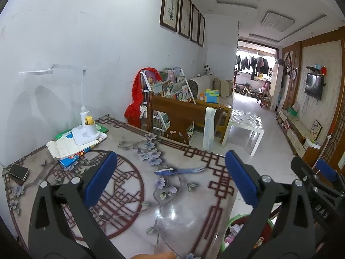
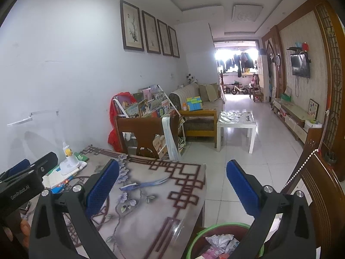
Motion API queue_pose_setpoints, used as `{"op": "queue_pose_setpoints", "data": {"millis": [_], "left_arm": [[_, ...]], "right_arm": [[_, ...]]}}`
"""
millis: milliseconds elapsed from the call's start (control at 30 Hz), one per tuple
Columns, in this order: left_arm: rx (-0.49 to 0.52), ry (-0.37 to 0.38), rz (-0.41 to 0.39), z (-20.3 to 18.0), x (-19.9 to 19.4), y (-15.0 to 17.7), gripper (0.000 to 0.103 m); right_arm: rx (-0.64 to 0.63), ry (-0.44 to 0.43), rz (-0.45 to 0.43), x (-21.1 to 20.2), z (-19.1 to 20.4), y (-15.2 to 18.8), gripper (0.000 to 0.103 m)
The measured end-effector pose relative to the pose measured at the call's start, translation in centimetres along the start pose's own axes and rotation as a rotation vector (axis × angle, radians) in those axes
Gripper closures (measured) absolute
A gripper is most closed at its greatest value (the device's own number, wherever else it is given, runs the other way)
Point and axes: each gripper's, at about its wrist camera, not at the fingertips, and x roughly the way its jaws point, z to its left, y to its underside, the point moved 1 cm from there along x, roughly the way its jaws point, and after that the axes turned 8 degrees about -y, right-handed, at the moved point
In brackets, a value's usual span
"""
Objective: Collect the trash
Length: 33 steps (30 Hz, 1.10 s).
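Note:
My left gripper (image 1: 171, 178) is open and empty, held above the patterned table (image 1: 172, 211). My right gripper (image 2: 172, 185) is open and empty, over the table's right edge. A green-rimmed trash bin (image 2: 202, 235) stands on the floor beside the table, below my right gripper, holding crumpled paper and wrappers (image 2: 220, 243). The bin also shows in the left wrist view (image 1: 231, 224), partly hidden by my right finger. The right gripper's body shows at the right of the left wrist view (image 1: 312, 174), and the left gripper's body at the left of the right wrist view (image 2: 23, 181).
A white desk lamp (image 1: 85, 129) stands on a stack of books (image 1: 69, 149) at the table's far left. A dark phone (image 1: 19, 171) lies near the left edge. A wooden chair (image 1: 172, 116) stands behind the table, another chair (image 2: 319, 194) at right. A white coffee table (image 2: 236, 120) stands on the tiled floor.

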Motion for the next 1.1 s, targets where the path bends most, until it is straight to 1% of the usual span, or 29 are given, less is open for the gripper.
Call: {"op": "queue_pose_setpoints", "data": {"millis": [933, 1100], "left_arm": [[-0.004, -0.017, 0.036, 0.5, 1.0, 1.0, 0.005], [-0.001, -0.018, 0.047, 0.5, 1.4, 1.2, 0.005]], "right_arm": [[-0.024, -0.022, 0.086, 1.2, 1.2, 1.1, 0.007], [-0.011, -0.021, 0.110, 1.5, 1.0, 1.6, 0.007]]}}
